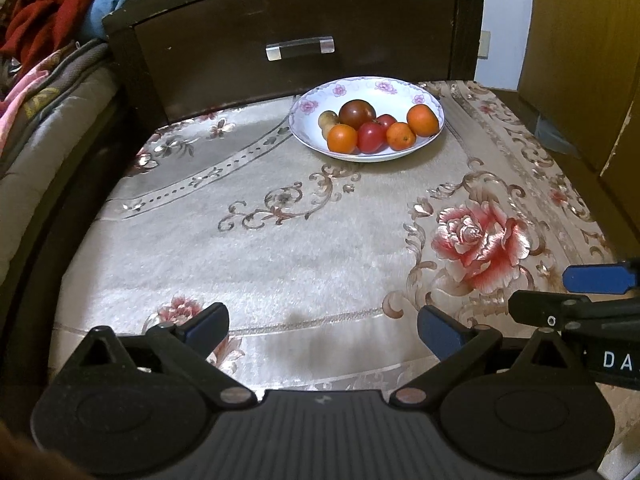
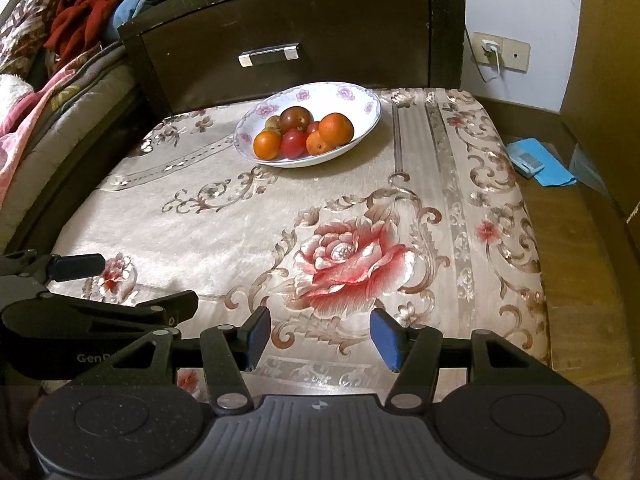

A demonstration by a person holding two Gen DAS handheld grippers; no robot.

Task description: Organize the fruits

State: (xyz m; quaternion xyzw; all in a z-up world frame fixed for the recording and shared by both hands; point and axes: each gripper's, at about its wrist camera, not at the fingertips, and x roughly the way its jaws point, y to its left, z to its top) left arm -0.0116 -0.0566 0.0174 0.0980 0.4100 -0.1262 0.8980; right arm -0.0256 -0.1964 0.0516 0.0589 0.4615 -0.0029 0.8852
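Note:
A white floral bowl (image 1: 428, 98) stands at the far side of the floral cloth, also in the right wrist view (image 2: 360, 98). It holds oranges (image 1: 422, 120), red tomatoes (image 1: 370, 137), a dark tomato (image 1: 357, 113) and small tan fruits (image 1: 328, 119). The same fruits show in the right wrist view: oranges (image 2: 336, 128), a red tomato (image 2: 293, 143), the dark tomato (image 2: 296, 118). My left gripper (image 1: 322, 326) is open and empty over the near cloth. My right gripper (image 2: 318, 338) is open and empty beside it, well short of the bowl.
A dark wooden drawer front (image 1: 296, 36) with a clear handle stands behind the bowl. Bedding and red clothes (image 1: 44, 12) lie at the left. A blue packet (image 2: 536, 162) lies on the wooden floor at the right. A wall socket (image 2: 490, 50) is behind.

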